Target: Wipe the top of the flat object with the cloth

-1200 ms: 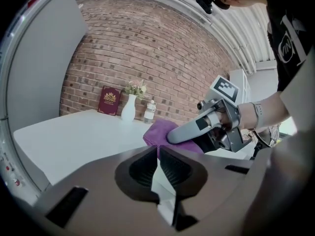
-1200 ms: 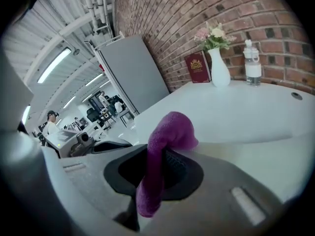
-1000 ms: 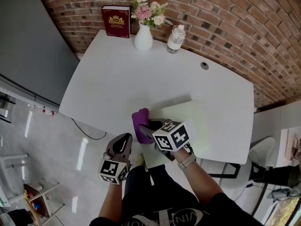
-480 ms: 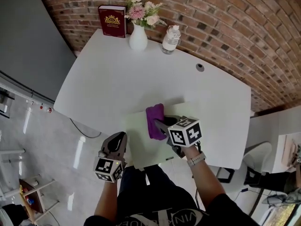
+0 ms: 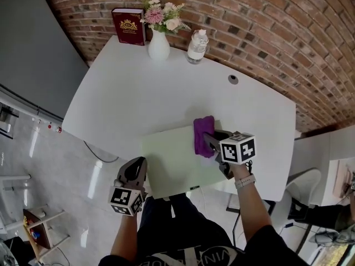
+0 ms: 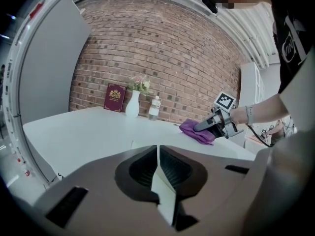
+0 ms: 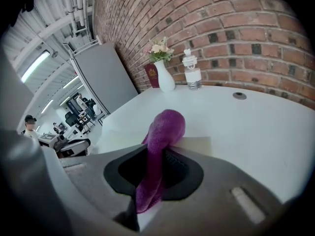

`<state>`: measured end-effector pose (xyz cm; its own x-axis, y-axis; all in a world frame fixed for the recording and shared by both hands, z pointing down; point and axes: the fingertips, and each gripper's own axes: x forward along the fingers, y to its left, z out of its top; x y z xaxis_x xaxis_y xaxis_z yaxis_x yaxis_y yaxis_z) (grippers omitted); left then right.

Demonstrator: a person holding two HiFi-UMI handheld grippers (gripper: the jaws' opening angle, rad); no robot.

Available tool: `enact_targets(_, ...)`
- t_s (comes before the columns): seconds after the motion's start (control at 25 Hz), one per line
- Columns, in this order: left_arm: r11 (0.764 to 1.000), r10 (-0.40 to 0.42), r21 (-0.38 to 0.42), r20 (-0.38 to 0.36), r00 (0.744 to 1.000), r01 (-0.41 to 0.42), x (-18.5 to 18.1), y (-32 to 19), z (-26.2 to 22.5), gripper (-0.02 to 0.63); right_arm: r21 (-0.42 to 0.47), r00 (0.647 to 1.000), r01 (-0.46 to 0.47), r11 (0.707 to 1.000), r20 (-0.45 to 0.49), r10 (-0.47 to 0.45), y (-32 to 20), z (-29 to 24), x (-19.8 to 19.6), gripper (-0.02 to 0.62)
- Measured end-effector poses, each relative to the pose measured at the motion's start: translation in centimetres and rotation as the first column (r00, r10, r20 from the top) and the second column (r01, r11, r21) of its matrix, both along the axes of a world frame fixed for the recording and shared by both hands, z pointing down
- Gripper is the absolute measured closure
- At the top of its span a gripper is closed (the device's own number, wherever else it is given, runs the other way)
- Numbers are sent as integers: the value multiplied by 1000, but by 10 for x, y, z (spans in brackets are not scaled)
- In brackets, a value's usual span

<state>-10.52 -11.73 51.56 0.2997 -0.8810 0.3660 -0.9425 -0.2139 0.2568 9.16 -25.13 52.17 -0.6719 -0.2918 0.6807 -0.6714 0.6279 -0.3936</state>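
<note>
A pale green flat board [image 5: 172, 162] lies on the white table [image 5: 138, 93] near its front edge. A purple cloth [image 5: 204, 133] rests on the board's far right part, and my right gripper [image 5: 212, 142] is shut on it. In the right gripper view the cloth [image 7: 165, 129] hangs folded between the jaws of the right gripper [image 7: 151, 173], over the board [image 7: 197, 144]. My left gripper [image 5: 138, 164] hovers by the board's left edge at the table front, shut with nothing in it. From the left gripper [image 6: 157, 154] view the cloth [image 6: 197, 131] shows ahead to the right.
At the table's far edge, against the brick wall, stand a red book [image 5: 128, 26], a white vase of flowers [image 5: 158, 46] and a clear bottle [image 5: 196, 46]. A cable hole [image 5: 233, 79] sits in the tabletop at the back right. Grey floor lies to the left.
My right gripper has carried the purple cloth from the board's left edge across to its right part. The left gripper has stayed by the table front.
</note>
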Motion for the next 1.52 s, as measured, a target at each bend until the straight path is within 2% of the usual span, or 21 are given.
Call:
enact_targets(0.32, 999, -39, -11, -2, 999, 39, -8, 9, 3, 586, 22, 995, -96, 995, -38, 97, -18, 6, 46, 534)
enact_targets(0.52, 999, -25, -21, -3, 1000, 25, -2, 16, 6, 586, 38, 986, -158, 987, -37, 160, -23, 8, 72, 534)
enact_targets(0.68, 999, -18, -27, -1, 1000, 18, -3, 22, 7, 586, 129, 970, -226, 966, -56, 235, -28, -2, 89, 534)
enact_targets(0.8, 1000, -21, -22, -3, 1000, 21, -5, 24, 5, 586, 195, 962, -267, 944, 1, 272, -24, -23, 86, 534)
enact_targets(0.88, 1000, -23, -16, -5, 1000, 23, -6, 24, 3, 586, 209, 967, -253, 945, 49, 248, -14, -38, 70, 534)
enact_targets(0.96, 1000, -24, -9, -9, 1000, 24, -8, 26, 0, 586, 194, 977, -209, 958, 90, 195, 1, -48, 46, 534)
enact_targets(1.08, 999, -33, 4, -13, 999, 33, -14, 27, -6, 585, 149, 985, -106, 983, 153, 83, 29, -59, -5, 534)
enact_targets(1.2, 999, -45, 18, -14, 999, 45, -20, 30, -13, 584, 100, 979, 13, 995, 202, -33, 62, -63, -57, 534)
enact_targets(1.32, 998, -64, 22, -18, 998, 64, -26, 36, -14, 586, 37, 962, 105, 994, 251, -111, 98, -59, -102, 534)
enact_targets(1.52, 996, -91, 19, -27, 995, 92, -34, 46, -13, 586, -11, 941, 240, 971, 249, -230, 147, -46, -155, 534)
